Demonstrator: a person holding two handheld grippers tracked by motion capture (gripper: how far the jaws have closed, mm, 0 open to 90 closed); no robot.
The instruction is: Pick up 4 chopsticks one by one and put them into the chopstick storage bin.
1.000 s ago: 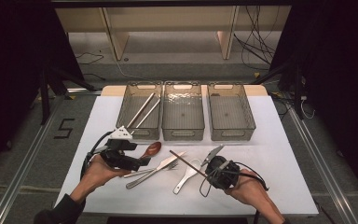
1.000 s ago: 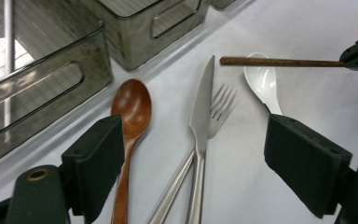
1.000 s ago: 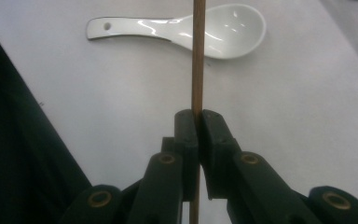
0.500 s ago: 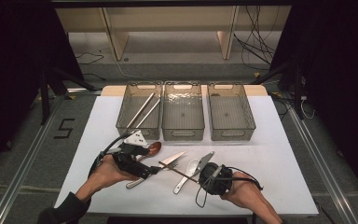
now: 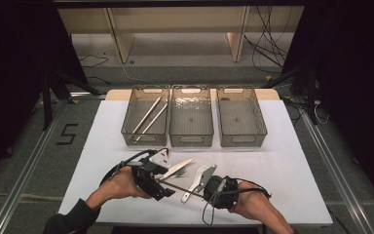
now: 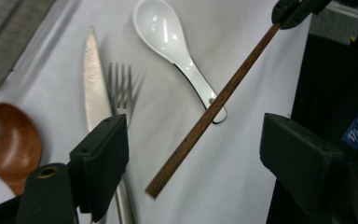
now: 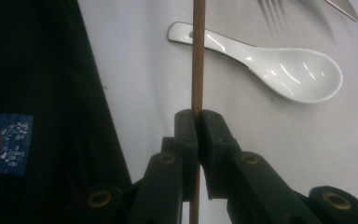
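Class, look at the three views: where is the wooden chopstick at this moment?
The wooden chopstick is clamped in the right gripper, raised above the white spoon. In the left gripper view its free end sits between the left gripper's open jaws.

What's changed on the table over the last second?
The left hand-held gripper has moved right toward the wooden chopstick, its jaws just closing a little; they now straddle the stick's free end without touching. The right hand-held gripper stays clamped on the chopstick and has shifted left. The white spoon, knife and three bins haven't moved.
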